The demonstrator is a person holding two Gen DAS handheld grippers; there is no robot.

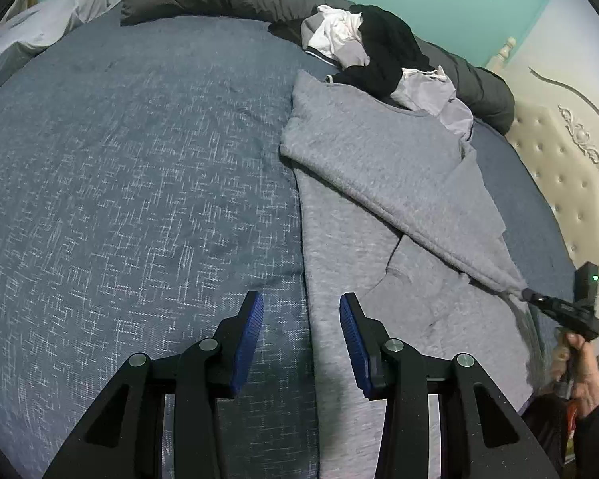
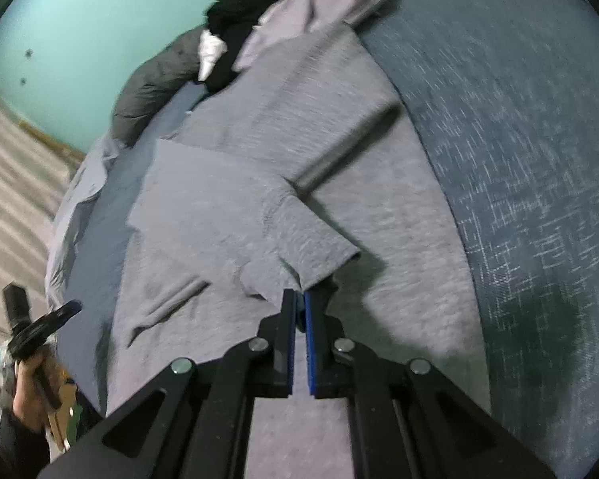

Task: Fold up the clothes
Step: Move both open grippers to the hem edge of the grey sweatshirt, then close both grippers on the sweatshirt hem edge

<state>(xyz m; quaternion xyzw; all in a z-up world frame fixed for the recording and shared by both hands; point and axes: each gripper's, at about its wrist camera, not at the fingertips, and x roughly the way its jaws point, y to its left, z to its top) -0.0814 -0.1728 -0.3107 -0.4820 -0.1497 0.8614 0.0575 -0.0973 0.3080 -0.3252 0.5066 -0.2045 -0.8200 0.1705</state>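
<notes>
- The grey top (image 1: pixel 383 183) was laid flat on the blue bed cover (image 1: pixel 139 199), with its long side running from the near edge of the bed up toward the pile of other clothes (image 1: pixel 375 48).
- The right gripper (image 2: pixel 300 299) was seen closed tight on a corner of the grey top (a sleeve end, it seemed), and that corner was held up off the rest of the cloth.
- In the left wrist view the same gripper (image 1: pixel 533 295) was seen far off to the right, with the cloth pulled into a tight line up to it.
- The left gripper (image 1: pixel 301 303) was held about half open, and nothing was held in it (bed cover and cloth were only seen below the gap).
- The straight left edge of the top was found right under the left gripper, running away from it.
- The right gripper was judged to be the one to carry the fold, since the cloth was already gripped by it.
- The lifted corner would likely need to be brought across the top, toward the left gripper's side.
</notes>
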